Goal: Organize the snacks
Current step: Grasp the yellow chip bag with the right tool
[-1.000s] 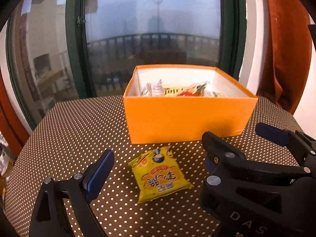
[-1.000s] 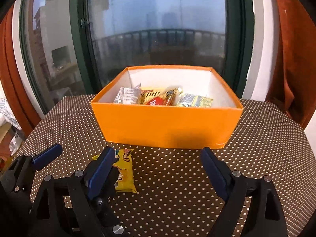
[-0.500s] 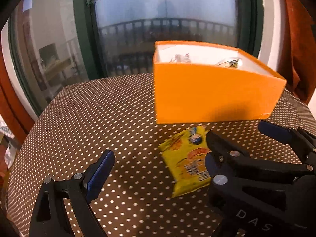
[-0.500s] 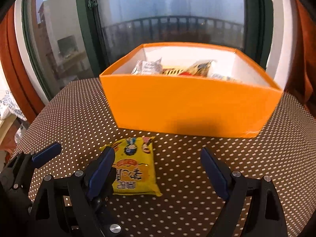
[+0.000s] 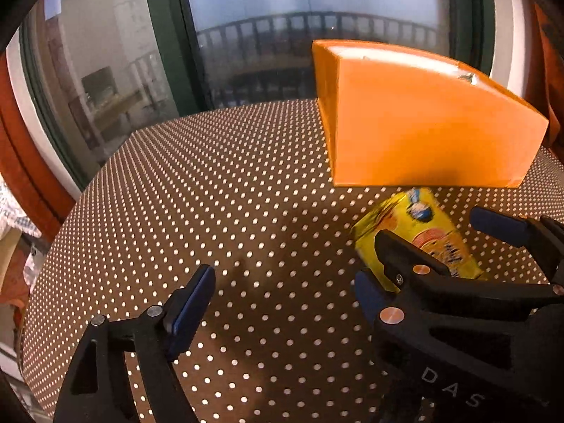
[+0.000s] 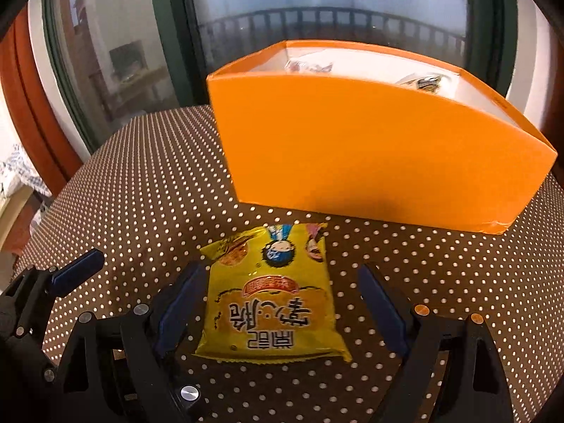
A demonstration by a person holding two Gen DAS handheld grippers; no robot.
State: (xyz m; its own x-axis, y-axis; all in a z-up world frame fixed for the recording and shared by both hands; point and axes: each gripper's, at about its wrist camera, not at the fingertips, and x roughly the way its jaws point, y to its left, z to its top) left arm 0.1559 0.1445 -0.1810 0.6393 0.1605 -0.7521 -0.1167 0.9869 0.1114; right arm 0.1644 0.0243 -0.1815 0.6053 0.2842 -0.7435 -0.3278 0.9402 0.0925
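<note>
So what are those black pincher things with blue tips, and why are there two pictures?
They are two hand-held claws; a person carries one in each hand. Each claw has its own camera, so you get two pictures. The right claw is open around a yellow snack bag lying flat on the dotted tablecloth. The left claw is open too and holds nothing. Behind the bag stands an orange box with more snacks inside.
</note>
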